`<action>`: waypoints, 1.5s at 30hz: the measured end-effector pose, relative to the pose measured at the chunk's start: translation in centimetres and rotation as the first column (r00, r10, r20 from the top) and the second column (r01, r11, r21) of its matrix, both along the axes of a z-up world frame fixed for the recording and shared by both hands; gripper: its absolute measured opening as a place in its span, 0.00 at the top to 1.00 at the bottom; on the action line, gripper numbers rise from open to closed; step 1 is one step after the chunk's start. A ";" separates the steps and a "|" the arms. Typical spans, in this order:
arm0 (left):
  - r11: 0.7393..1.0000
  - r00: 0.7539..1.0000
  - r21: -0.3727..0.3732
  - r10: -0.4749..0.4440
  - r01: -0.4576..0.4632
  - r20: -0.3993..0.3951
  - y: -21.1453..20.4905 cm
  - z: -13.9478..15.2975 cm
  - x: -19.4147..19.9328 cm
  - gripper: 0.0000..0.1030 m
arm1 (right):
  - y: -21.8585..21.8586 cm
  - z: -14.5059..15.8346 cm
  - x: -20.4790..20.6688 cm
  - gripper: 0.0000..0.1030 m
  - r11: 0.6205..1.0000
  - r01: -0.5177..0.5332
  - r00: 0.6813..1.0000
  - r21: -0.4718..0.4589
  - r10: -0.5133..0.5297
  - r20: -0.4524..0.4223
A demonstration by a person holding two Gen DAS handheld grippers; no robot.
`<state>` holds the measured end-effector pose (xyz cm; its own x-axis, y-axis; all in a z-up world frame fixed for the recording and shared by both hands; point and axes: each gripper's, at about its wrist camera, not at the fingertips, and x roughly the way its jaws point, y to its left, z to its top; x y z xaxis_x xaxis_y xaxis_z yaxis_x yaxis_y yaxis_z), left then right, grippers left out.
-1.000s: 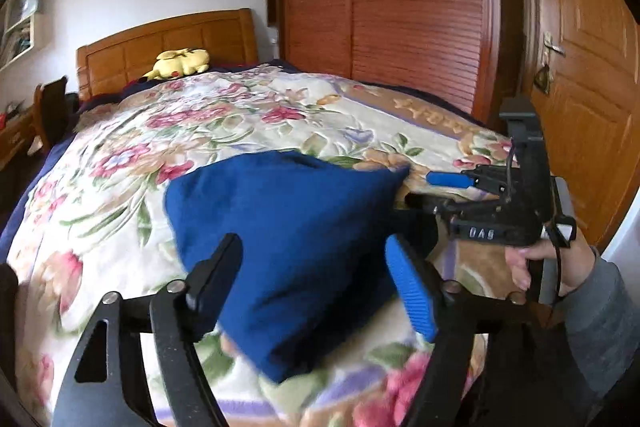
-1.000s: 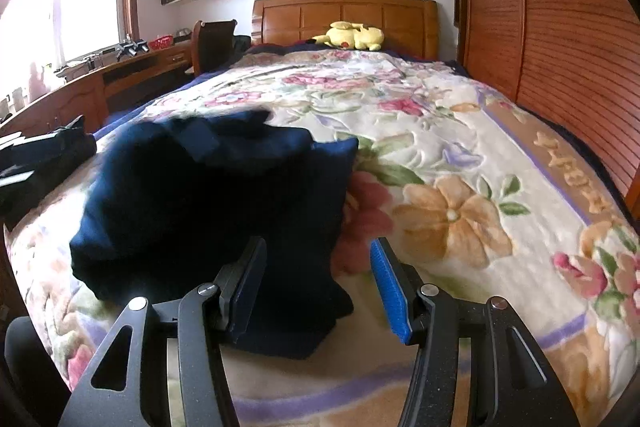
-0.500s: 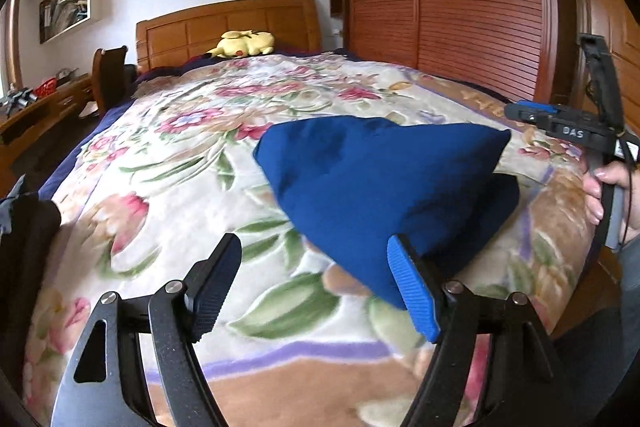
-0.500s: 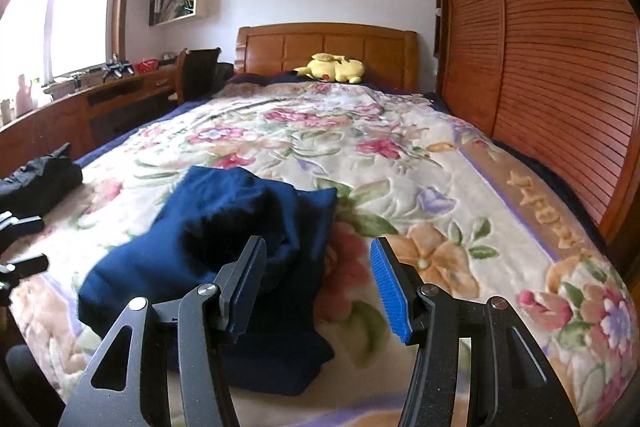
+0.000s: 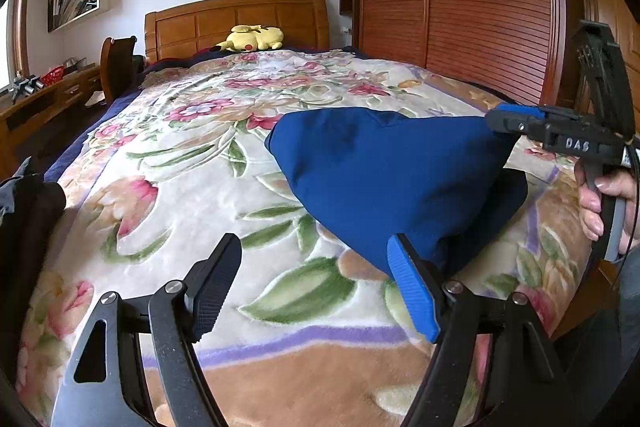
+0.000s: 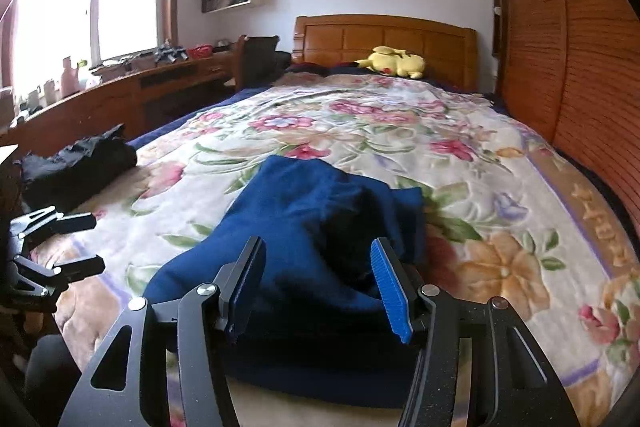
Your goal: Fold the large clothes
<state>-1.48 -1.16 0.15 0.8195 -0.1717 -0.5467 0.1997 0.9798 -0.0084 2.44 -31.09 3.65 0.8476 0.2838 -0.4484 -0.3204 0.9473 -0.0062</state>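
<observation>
A dark blue garment (image 5: pixel 384 179) lies folded in a thick bundle on the flowered bedspread (image 5: pixel 192 187), near the foot of the bed. My left gripper (image 5: pixel 316 287) is open and empty, low over the bedspread just left of the bundle, its blue pad beside the bundle's near corner. In the right wrist view the same garment (image 6: pixel 312 219) lies just ahead of my right gripper (image 6: pixel 316 287), whose jaws stand apart with nothing pressed between them. From the left wrist view the right gripper (image 5: pixel 516 119) hovers at the bundle's right top edge, held by a hand (image 5: pixel 600 195). The left gripper (image 6: pixel 86 243) shows at the left edge.
A black garment (image 6: pixel 76 167) lies crumpled at the bed's left edge. A yellow plush toy (image 5: pixel 250 39) rests by the wooden headboard (image 5: pixel 240 15). Slatted wardrobe doors (image 5: pixel 460 7) stand along the right. A desk (image 6: pixel 132 87) and chair (image 6: pixel 256 55) run along the left under the window.
The left gripper has swung off the blue bundle to its left, so the bundle now sits right of its jaws. The right gripper has drawn back from the garment. Both stayed open.
</observation>
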 end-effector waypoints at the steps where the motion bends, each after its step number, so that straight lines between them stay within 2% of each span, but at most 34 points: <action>1: 1.000 1.000 0.000 0.002 -0.002 0.000 0.0 0.0 -0.1 0.26 | 0.3 -0.2 0.2 0.45 1.000 -0.003 1.000 -0.012 0.003 -0.003; 6: 1.000 1.000 0.010 0.007 -0.007 0.007 0.0 0.3 -0.8 0.26 | 0.5 -1.6 1.6 0.45 0.998 -0.004 0.999 -0.057 0.001 -0.051; 12: 1.000 1.000 0.011 0.011 -0.012 0.017 0.1 0.9 -1.9 0.26 | 0.0 -2.3 3.3 0.46 0.997 -0.032 0.992 -0.065 0.023 -0.128; 13: 1.000 1.000 0.012 0.010 -0.011 0.020 0.1 1.1 -2.1 0.26 | 0.1 -2.4 3.4 0.53 0.997 -0.046 0.989 -0.069 0.036 -0.142; 14: 1.000 1.000 0.013 0.009 -0.009 0.024 0.1 1.3 -2.3 0.26 | 0.4 -2.2 3.5 0.75 0.995 -0.068 0.987 -0.074 0.057 -0.151; 15: 1.000 1.000 0.014 0.008 -0.008 0.025 0.0 1.4 -2.4 0.26 | 0.8 -1.9 3.3 0.87 0.993 -0.070 0.988 -0.099 0.055 -0.145; 17: 1.000 1.000 0.016 0.003 -0.003 0.029 0.0 1.8 -2.4 0.26 | 1.2 -1.1 2.9 0.91 0.991 -0.063 0.991 -0.116 0.048 -0.125; 21: 1.000 0.999 0.020 -0.021 0.020 0.034 -0.2 2.7 -1.9 0.26 | 1.1 1.6 1.1 0.94 0.995 -0.008 0.999 -0.102 0.004 -0.042; 24: 0.999 0.998 0.026 -0.035 0.034 0.050 -0.5 3.6 -1.2 0.26 | 0.4 2.4 0.4 0.94 0.990 0.048 0.999 -0.136 -0.051 -0.020; 31: 0.997 0.995 0.022 -0.076 0.075 0.071 -1.1 4.5 0.7 0.26 | -3.0 1.3 1.5 0.94 0.992 0.104 0.982 -0.077 -0.114 -0.152; 35: 0.995 0.993 0.037 -0.092 0.090 0.068 -1.3 3.9 3.2 0.26 | -2.4 1.6 1.3 0.94 0.985 0.128 0.975 -0.119 -0.147 -0.166; 37: 0.995 0.994 0.036 -0.093 0.091 0.065 -1.4 3.5 5.0 0.26 | -2.3 2.1 1.0 0.90 0.982 0.147 0.971 -0.120 -0.166 -0.171; 39: 0.995 0.994 0.036 -0.092 0.090 0.059 -1.5 3.1 7.1 0.26 | -2.2 2.6 0.5 0.66 0.975 0.180 0.967 -0.133 -0.200 -0.156; 42: 0.995 0.995 0.046 -0.087 0.085 0.052 -1.7 2.5 10.6 0.26 | -2.4 2.4 -0.9 0.40 0.969 0.208 0.965 -0.133 -0.225 -0.130; 45: 0.996 0.996 0.043 -0.083 0.082 0.041 -1.8 1.8 13.4 0.26 | -3.0 1.8 -2.4 0.38 0.958 0.248 0.958 -0.145 -0.264 -0.108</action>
<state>11.92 -3.00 1.91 0.8260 -0.2178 -0.5199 0.2791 0.9594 0.0415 0.07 -34.09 5.47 0.8191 -0.0024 -0.5737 -0.0732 0.9914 -0.1087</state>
